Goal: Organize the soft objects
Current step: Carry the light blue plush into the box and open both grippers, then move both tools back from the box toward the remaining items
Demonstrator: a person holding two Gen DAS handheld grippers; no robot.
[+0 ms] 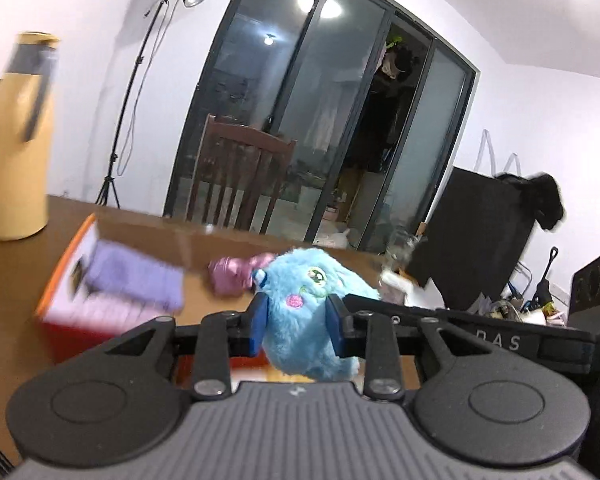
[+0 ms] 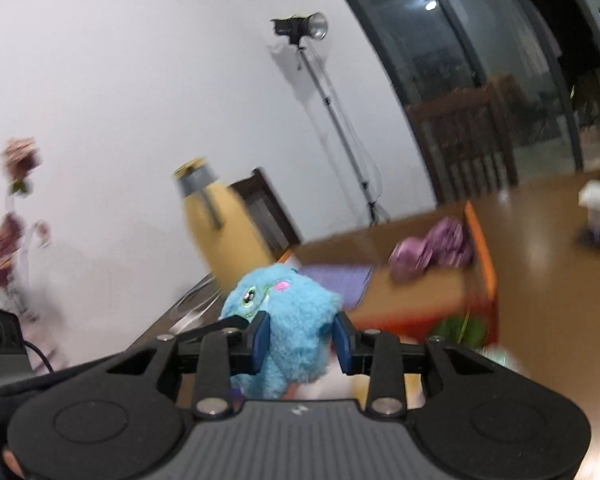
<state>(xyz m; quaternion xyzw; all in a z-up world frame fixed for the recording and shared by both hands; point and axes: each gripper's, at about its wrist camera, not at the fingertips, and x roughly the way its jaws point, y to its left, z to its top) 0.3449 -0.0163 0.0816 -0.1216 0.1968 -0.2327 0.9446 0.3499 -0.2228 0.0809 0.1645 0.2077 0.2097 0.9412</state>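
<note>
Pale letters reading "D A S" are showing on the dark bar lying across the right of the left wrist view, and any letters before them are hiding behind the gripper's linkage. The box's printing is blurring past reading, and the right wrist view is offering no readable text.

Two wrist fisheyes, close behind tongs, facing forward — both showing orange box
</note>
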